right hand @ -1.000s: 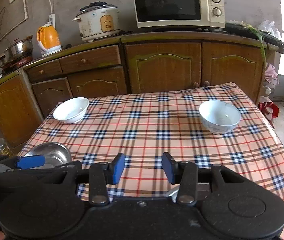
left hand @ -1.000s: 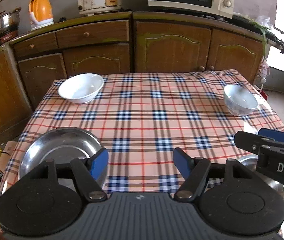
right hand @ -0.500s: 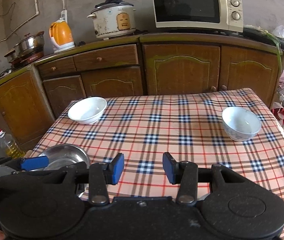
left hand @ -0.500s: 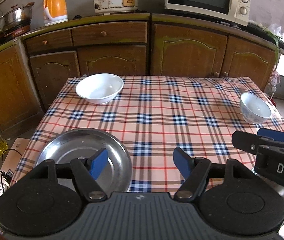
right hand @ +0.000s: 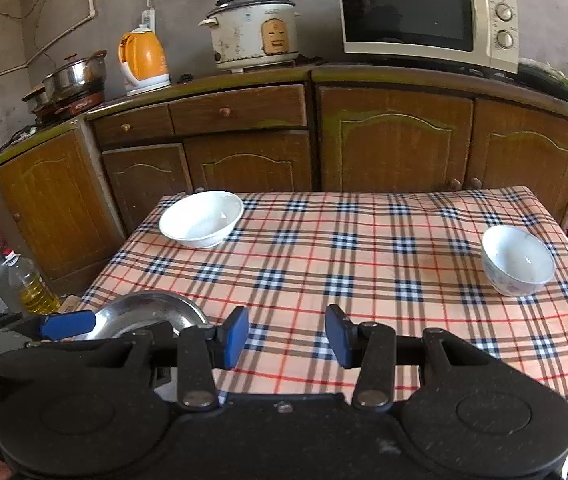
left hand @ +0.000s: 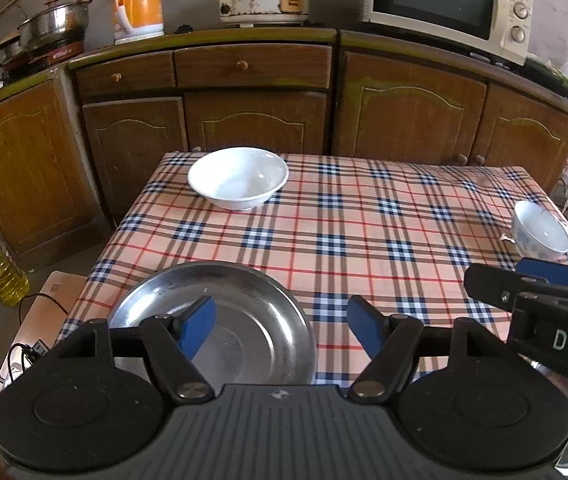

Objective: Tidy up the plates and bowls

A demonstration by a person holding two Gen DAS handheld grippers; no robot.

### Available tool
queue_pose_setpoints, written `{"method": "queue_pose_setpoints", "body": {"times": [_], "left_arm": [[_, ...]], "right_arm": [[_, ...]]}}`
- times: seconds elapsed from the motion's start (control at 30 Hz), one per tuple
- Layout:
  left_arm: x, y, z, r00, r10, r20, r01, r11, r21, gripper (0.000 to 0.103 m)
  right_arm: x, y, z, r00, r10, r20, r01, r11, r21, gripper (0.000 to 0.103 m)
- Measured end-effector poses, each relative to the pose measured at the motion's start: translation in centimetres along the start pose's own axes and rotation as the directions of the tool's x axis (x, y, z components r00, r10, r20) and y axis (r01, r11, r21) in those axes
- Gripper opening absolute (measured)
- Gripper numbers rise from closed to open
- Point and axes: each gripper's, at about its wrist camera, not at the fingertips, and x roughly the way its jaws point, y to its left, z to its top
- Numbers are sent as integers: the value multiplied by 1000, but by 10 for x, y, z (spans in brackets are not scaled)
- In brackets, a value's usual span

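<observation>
Both grippers have pulled back, left gripper (left hand: 279, 322) and right gripper (right hand: 287, 336) spread and empty, steel plate (left hand: 243, 300) near the table's (left hand: 364, 240) front-left edge, where a clumsy nudge could tip it off.

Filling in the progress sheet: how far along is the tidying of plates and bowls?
Nothing looks done: the wide white bowl, the small bowl and the steel plate sit apart on the table. In hand: nothing; the left gripper and right gripper are open and empty. All the gathering is left.
</observation>
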Motion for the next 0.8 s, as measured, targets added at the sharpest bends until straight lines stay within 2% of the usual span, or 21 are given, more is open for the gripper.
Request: {"method": "queue_pose_setpoints", "body": {"times": [0.8], "left_arm": [[30, 54, 9, 999, 39, -25, -40, 997, -69, 75]], "right_arm": [[48, 50, 13, 999, 42, -27, -44, 998, -54, 53]]}}
